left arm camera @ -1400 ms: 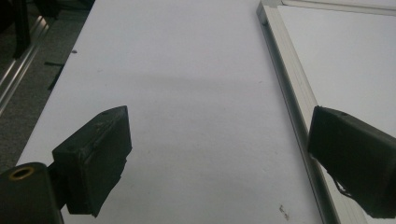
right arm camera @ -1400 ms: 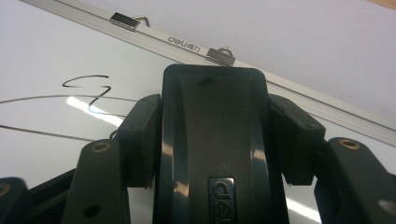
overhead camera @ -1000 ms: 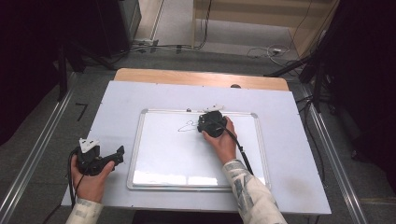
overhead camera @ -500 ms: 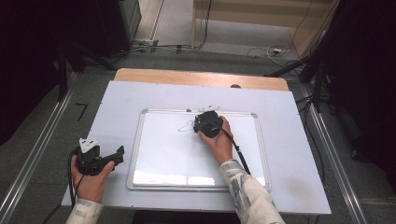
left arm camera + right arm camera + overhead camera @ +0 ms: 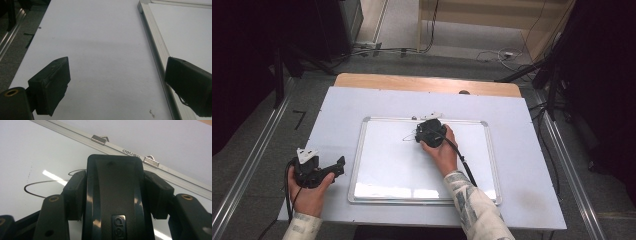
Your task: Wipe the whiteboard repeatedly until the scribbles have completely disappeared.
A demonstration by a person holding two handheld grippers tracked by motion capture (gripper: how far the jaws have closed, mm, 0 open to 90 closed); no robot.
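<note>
A whiteboard [image 5: 387, 170] with a silver frame lies flat on the white table. My right gripper [image 5: 430, 132] is near the board's far edge, shut on a black whiteboard eraser [image 5: 115, 195] that rests on the board. A thin black pen line [image 5: 37, 187] curves out to the left of the eraser, and the same pen line [image 5: 408, 137] runs left of the gripper in the high view. My left gripper [image 5: 337, 167] rests on the table left of the board. Its jaws stand wide apart with bare table between them, so this left gripper [image 5: 117, 65] is open.
The white table top [image 5: 522, 150] has a wooden strip [image 5: 387, 81] along its far side. Two metal hanger clips [image 5: 98, 139] sit on the board's far frame. Metal rails [image 5: 252, 165] run along both sides, and cables [image 5: 492, 52] lie on the floor beyond.
My right gripper with the eraser has slid slightly to the left along the board's far edge. The left gripper has stayed where it was.
</note>
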